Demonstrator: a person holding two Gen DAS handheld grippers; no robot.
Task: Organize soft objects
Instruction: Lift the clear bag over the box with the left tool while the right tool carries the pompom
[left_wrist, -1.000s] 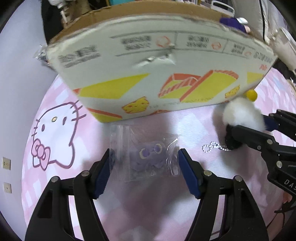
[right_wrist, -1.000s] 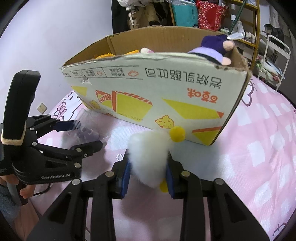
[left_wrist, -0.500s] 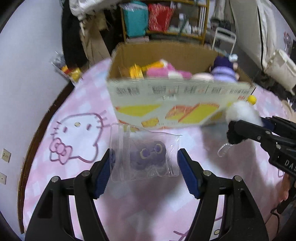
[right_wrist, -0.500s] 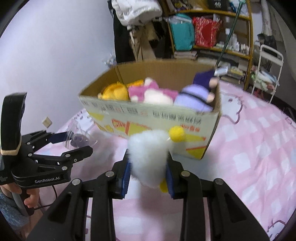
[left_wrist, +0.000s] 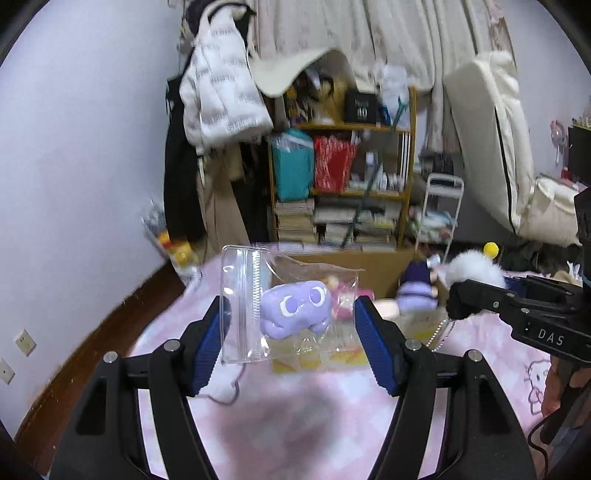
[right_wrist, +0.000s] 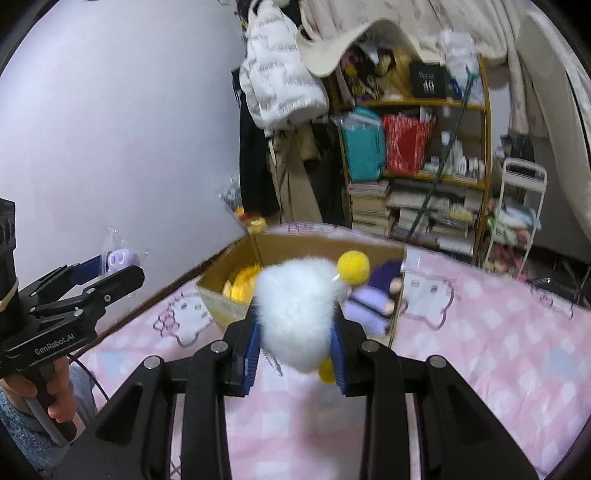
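Above the pink bedspread (right_wrist: 480, 350), both grippers are up in the air with cargo. The left gripper (left_wrist: 291, 332) has its blue pads pressed on a clear zip bag (left_wrist: 258, 314) with a purple plush (left_wrist: 295, 310) inside. The right gripper (right_wrist: 295, 347) is clamped on a white fluffy toy (right_wrist: 295, 306) with a yellow pom-pom. Beyond them sits the cardboard box (right_wrist: 325, 245), plushies already inside.

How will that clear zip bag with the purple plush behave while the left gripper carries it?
The clear zip bag looks thin and crinkled, so it will probably flex and sag. Its glossy film may slip between the left gripper's blue fingers. The purple plush sits loose inside, so it likely shifts if tilted, though the load seems light.
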